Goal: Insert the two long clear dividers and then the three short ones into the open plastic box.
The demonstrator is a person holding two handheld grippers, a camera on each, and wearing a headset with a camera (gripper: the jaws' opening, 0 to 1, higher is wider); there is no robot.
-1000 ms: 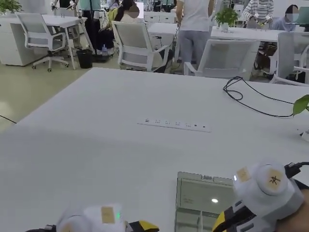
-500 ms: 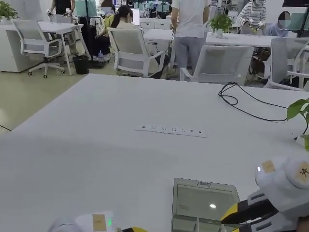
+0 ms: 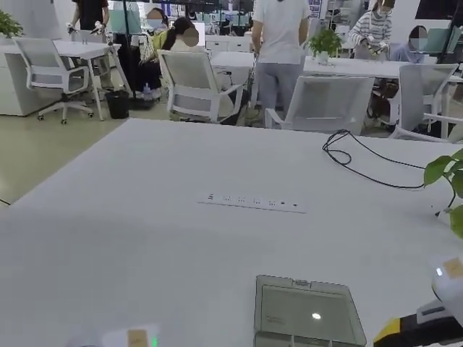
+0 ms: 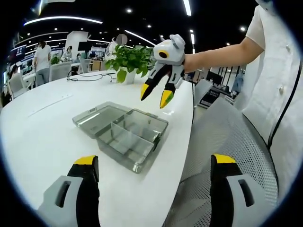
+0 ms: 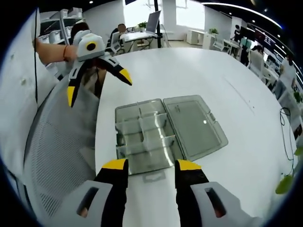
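The yellow-tipped jaws of the left gripper (image 4: 154, 161) are held wide apart, with nothing caught between them. One jaw is seen over the white tabletop (image 4: 42, 142) and the other over a grey mesh chair (image 4: 222, 132). Just ahead, on the side of the jaw over the table, the open smoky-clear plastic box (image 4: 119, 153) is set flat near the table's edge. Its hinged lid (image 4: 94, 118) is laid out beyond it. Thin clear partitions (image 5: 142, 124) are seen standing upright inside the box, splitting it into compartments; their number cannot be told for certain. Above the box's far side the right gripper (image 5: 152, 165) is held in the air, its jaws parted and empty. In the right gripper view the box's near wall lies just past its tips. Further off, a leafy green potted plant (image 4: 130, 59) is stood on the table. In the head view a flush white socket strip (image 3: 253, 202) and a looped black cable (image 3: 362, 163) are seen well beyond the lid.
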